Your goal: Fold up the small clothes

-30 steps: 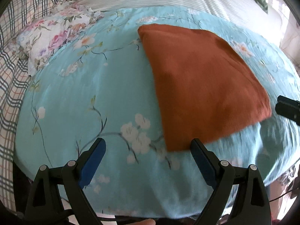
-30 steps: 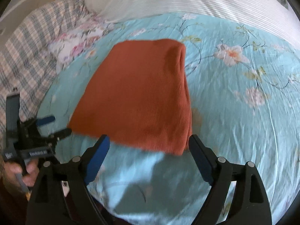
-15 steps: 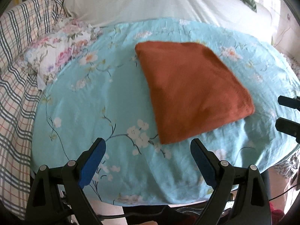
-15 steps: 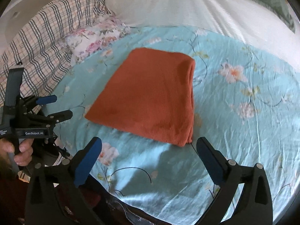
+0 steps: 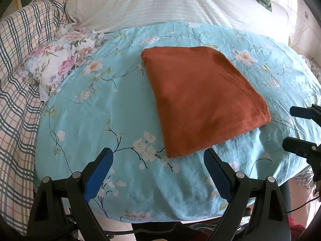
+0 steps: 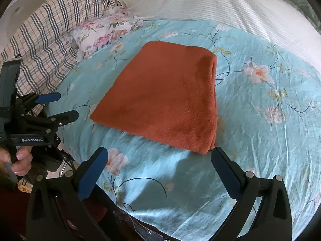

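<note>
I see the folded rust-orange fleece cloth [image 5: 202, 102] lying flat on the turquoise floral bedsheet [image 5: 96, 108]. My left hand-held gripper [image 5: 156, 164] and right hand-held gripper [image 6: 158, 162] hover near its edge, both released, gripping nothing.

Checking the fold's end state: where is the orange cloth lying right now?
The orange cloth lies folded flat on the turquoise floral sheet, centre in both wrist views, just beyond both open grippers, right of the floral pillow.

folded cloth [image 5: 202, 102] on floral sheet [image 5: 100, 110] | pillow [image 5: 156, 2] behind | checked blanket [image 5: 18, 64] left
</note>
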`<act>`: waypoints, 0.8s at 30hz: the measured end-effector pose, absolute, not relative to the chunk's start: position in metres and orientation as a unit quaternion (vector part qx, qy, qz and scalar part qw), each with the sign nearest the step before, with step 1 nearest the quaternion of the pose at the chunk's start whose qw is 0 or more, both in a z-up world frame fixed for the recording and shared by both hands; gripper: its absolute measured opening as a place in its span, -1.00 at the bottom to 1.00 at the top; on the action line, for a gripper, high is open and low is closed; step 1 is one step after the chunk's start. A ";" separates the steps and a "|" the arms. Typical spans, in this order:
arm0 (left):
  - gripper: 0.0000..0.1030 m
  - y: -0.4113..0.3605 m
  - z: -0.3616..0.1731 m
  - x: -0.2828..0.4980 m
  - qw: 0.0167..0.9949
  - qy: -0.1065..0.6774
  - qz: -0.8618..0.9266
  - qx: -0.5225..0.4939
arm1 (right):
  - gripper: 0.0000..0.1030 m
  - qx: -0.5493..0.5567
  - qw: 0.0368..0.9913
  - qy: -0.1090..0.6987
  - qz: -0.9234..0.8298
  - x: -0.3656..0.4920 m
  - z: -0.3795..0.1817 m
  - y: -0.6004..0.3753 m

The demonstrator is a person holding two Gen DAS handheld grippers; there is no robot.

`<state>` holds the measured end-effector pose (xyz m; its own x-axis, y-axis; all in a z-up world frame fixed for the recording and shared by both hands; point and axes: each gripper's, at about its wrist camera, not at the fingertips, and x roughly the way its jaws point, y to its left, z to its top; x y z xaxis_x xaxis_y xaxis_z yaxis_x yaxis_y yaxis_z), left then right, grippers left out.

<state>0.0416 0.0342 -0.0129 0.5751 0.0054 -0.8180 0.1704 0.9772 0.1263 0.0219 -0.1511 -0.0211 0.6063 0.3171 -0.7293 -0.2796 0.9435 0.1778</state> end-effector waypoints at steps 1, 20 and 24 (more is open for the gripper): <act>0.80 0.034 -0.014 0.042 0.882 0.460 -0.047 0.096 | 0.99 0.023 0.895 0.413 0.166 0.023 -0.023 -0.151; 0.80 0.029 -0.015 0.055 0.880 0.462 -0.052 0.100 | 0.99 0.010 0.897 0.407 0.171 0.044 -0.015 -0.149; 0.80 0.030 -0.015 0.058 0.879 0.463 -0.053 0.100 | 0.99 0.004 0.898 0.404 0.174 0.047 -0.013 -0.145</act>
<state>0.0577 0.0299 -0.0147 0.5659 -0.0002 -0.8245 0.1860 0.9743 0.1274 0.0466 -0.1445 -0.0127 0.6131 0.3156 -0.7242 -0.3084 0.9396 0.1484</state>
